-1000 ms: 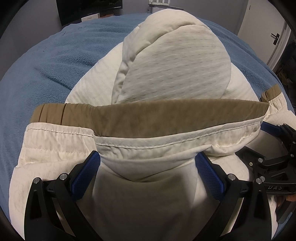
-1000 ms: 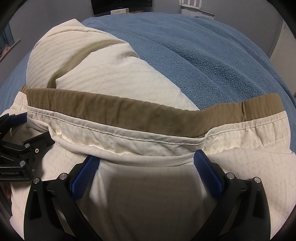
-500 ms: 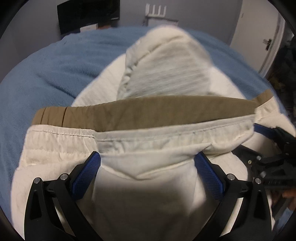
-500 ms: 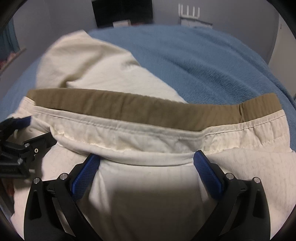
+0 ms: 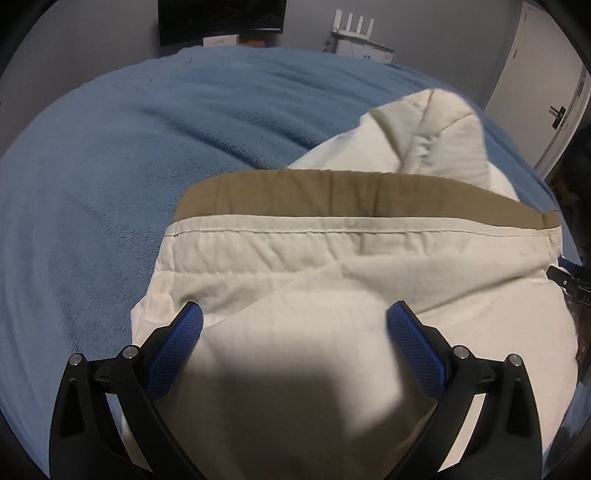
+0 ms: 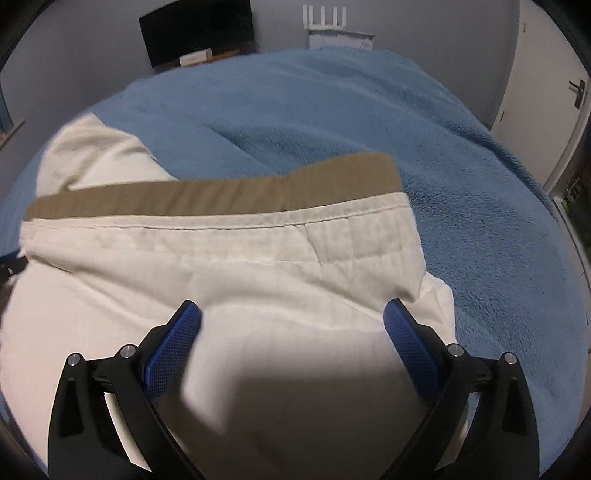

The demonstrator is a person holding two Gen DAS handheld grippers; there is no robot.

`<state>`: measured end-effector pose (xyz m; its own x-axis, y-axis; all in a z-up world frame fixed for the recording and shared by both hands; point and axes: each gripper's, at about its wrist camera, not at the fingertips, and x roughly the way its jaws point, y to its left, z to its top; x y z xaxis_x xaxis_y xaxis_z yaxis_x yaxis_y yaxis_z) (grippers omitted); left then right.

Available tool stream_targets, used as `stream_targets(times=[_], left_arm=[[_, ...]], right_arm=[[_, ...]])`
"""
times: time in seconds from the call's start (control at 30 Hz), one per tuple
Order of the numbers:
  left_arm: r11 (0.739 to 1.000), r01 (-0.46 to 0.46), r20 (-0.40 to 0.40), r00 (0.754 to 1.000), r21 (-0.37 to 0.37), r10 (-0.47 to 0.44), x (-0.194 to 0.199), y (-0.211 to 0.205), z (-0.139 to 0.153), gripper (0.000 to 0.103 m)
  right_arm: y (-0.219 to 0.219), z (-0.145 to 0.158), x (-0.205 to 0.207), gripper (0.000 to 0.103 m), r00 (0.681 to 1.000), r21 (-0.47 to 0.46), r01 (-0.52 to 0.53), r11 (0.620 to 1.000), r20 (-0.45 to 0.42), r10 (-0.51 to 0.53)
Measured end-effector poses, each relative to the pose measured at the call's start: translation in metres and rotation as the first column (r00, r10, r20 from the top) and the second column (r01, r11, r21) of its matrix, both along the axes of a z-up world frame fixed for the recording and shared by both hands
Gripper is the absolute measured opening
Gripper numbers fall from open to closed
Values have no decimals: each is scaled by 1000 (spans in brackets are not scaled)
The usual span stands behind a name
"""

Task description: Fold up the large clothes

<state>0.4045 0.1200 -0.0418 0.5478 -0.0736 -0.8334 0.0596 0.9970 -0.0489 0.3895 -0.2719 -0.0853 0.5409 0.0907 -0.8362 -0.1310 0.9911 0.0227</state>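
Folding is under way on a cream garment [image 5: 332,280] with a tan waistband [image 5: 354,195], most likely a large pair of trousers or shorts, lying on a bed covered by a blue blanket [image 5: 110,177]. In both wrist views the cloth bulges up between the blue-padded fingers, which stand wide apart. The left gripper [image 5: 294,325] sits near the waistband's left end and the right gripper [image 6: 291,321] near its right end; whether either one actually pinches a layer I cannot tell, since the fabric hides the contact. A loose cream portion [image 5: 436,129], perhaps a leg, lies crumpled beyond the waistband.

My judgement is that the waist end is being carried or laid down for a fold, with the band held fairly straight across. The next move probably calls for both grippers to travel together at equal height, keeping the band taut, so that the edges land square and the crumpled part beyond is flattened rather than trapped.

Beyond the bed stand grey walls, a dark screen [image 6: 197,33], a white router with upright antennas [image 6: 325,18] and a pale door [image 5: 550,85].
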Motion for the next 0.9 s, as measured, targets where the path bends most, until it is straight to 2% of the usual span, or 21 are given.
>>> stream_targets(times=[0.1,0.27,0.53,0.67,0.77,0.83,0.9], left_arm=[[999,22,-13,1000,49,-21,8,-6,-7,98],[999,11,-34,999,38,-10,22,-5,-15,98],[999,7,-17,1000,32,-7,30,2,-21,98],[999,4,-4,1000,47,-4,22,-2,-23,98],[997,2,2,1000,81,-2,10,-7,-20,98],[994,-13,4,1000,112,12,0,-12,-11,98],[989,-43,22,999,141,40,-12,-14,2,97]], right_arm=[[2,-9,7,96,1000,-9,2,1000,-10,-2],[4,-19,30,97,999,15,20,1000,-29,-20],[2,-26,21,97,1000,33,28,999,-14,-28],[5,-28,13,97,999,22,33,999,0,-33],[5,-25,0,97,999,-21,50,999,14,-49],[10,-16,-8,96,997,-70,72,995,27,-70],[11,-3,-21,96,995,-75,93,993,48,-90]])
